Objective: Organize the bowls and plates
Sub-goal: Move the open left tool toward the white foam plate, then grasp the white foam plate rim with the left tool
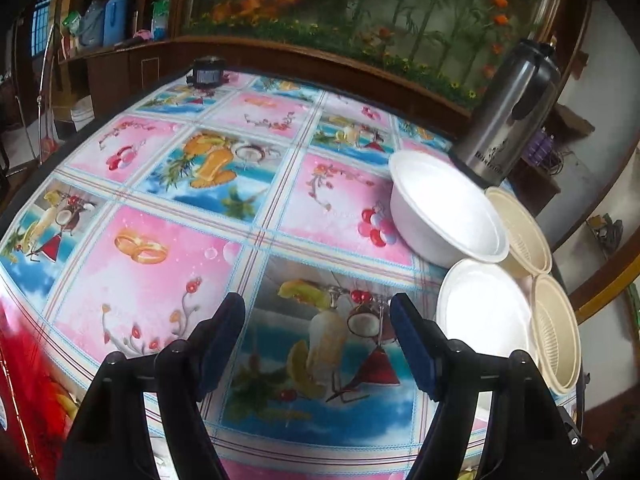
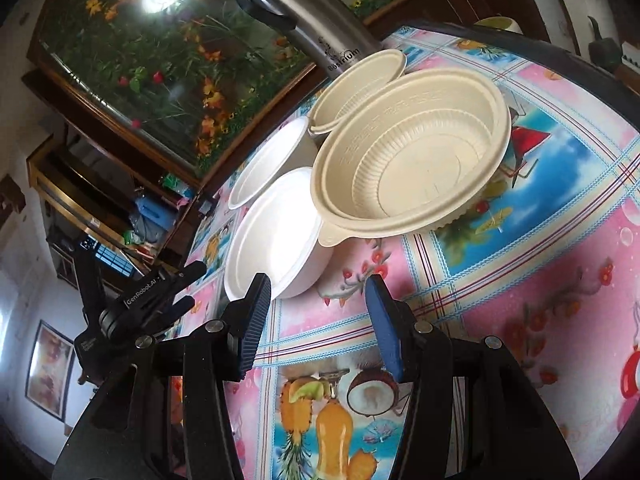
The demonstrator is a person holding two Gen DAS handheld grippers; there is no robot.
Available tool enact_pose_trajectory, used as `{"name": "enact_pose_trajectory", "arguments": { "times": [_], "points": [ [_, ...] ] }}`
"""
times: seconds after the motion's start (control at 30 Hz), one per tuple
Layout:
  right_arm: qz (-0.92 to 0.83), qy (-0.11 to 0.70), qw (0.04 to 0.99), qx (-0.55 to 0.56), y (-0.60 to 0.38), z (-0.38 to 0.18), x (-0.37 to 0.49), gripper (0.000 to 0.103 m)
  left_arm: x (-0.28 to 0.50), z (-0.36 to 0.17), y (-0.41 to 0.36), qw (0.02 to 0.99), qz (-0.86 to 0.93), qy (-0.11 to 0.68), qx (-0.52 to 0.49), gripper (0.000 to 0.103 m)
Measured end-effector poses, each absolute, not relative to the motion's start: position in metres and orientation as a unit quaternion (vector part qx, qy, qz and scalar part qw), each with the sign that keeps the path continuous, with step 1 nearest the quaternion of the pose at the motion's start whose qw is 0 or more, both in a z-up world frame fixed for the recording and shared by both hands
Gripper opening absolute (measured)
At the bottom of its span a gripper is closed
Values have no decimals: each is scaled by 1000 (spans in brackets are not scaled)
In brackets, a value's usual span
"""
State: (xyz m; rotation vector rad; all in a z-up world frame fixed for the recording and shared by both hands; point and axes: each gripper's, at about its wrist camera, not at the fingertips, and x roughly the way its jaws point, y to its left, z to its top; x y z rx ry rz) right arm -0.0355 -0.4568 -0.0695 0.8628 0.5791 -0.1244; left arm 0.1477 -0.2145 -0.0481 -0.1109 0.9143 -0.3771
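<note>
Four bowls cluster on the table's right side in the left wrist view: a far white bowl [image 1: 448,208], a near white bowl [image 1: 484,308], and two beige ribbed bowls [image 1: 520,232] [image 1: 556,336]. My left gripper [image 1: 318,328] hovers open over the patterned cloth, left of the near white bowl, with nothing between its fingers. In the right wrist view a large beige bowl [image 2: 408,168] stands ahead, a second beige bowl [image 2: 356,88] behind it, and both white bowls [image 2: 276,232] [image 2: 268,164] to its left. My right gripper [image 2: 318,304] is open and empty, just short of the near white bowl. The left gripper [image 2: 192,286] shows at the left.
A steel thermos jug [image 1: 512,112] [image 2: 304,20] stands behind the bowls. The table [image 1: 200,208] carries a bright fruit-and-flower cloth. A small dark object [image 1: 208,74] sits at the far edge. A framed flower picture [image 1: 360,12] and wooden shelves back the table.
</note>
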Motion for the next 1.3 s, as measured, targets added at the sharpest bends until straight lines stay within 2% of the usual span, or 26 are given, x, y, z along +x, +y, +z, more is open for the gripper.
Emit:
{"name": "enact_pose_trajectory", "arguments": {
  "times": [0.5, 1.3],
  "points": [
    [-59, 303, 826, 472, -458, -81, -5, 50, 151, -56, -218, 876, -190, 439, -55, 76],
    [-105, 302, 824, 468, -454, -83, 10, 48, 146, -72, -248, 856, -223, 465, -24, 78]
  ]
}}
